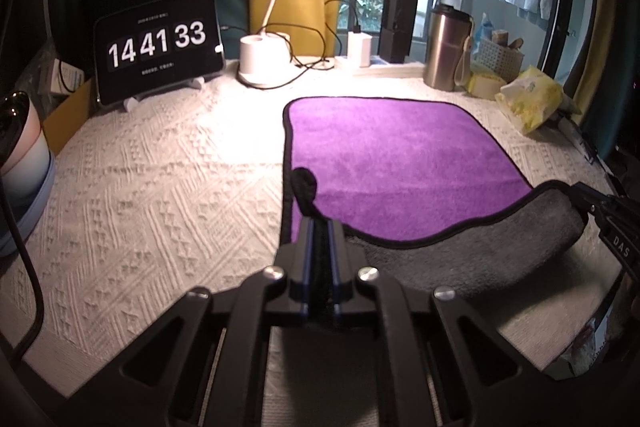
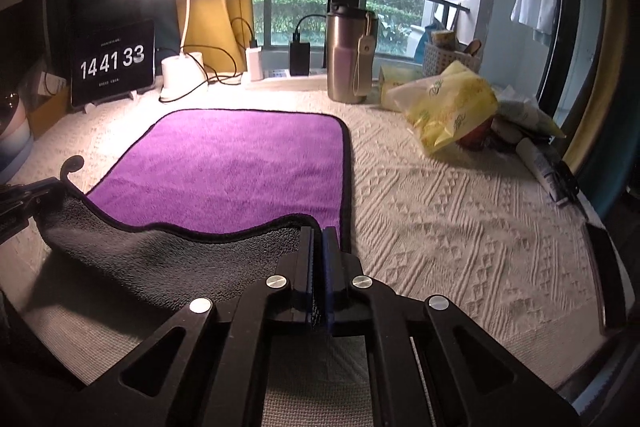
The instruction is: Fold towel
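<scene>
The towel [image 1: 400, 163] is purple on top with a grey underside and black trim, and lies on a white textured cloth. My left gripper [image 1: 319, 227] is shut on its near left corner, whose black loop sticks up past the fingers. My right gripper [image 2: 319, 233] is shut on its near right corner. Both corners are lifted, so the near edge curls up and shows the grey underside [image 2: 160, 251]. The far part of the towel [image 2: 240, 155] lies flat. Each gripper shows at the edge of the other's view, the right gripper [image 1: 600, 211] and the left gripper [image 2: 32, 199].
At the back stand a tablet clock [image 1: 158, 47], a lit desk lamp [image 1: 260, 61], a steel tumbler [image 2: 350, 55] and a white basket [image 2: 448, 59]. Yellow bags [image 2: 452, 107] and a tube [image 2: 540, 167] lie at the right. Pastel bowls [image 1: 24, 163] sit at the left.
</scene>
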Demonstrator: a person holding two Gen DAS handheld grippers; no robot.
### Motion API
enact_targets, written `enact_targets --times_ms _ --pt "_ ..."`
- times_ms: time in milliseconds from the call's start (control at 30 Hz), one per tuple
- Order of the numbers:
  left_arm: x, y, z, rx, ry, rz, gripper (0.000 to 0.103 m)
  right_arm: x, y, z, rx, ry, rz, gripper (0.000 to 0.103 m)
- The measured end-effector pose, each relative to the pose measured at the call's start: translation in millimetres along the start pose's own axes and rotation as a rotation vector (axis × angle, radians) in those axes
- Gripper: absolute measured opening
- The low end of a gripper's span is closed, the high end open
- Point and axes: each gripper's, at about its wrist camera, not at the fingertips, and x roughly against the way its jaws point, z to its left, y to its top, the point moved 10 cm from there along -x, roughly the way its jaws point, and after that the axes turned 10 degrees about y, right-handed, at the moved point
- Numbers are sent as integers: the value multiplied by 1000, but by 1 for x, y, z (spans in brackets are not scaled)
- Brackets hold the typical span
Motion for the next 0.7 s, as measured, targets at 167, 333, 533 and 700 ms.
enact_targets --times_ms 167,333,533,700 --pt "4 9 3 8 6 -23 7 6 10 0 5 -4 -28 5" --pt "7 19 4 11 11 -48 7 10 22 0 14 -10 -57 5" --pt "9 34 7 14 19 -76 7 12 36 -2 26 -15 -85 5" --pt "8 43 9 17 23 -89 7 11 45 -4 30 -18 -99 5"
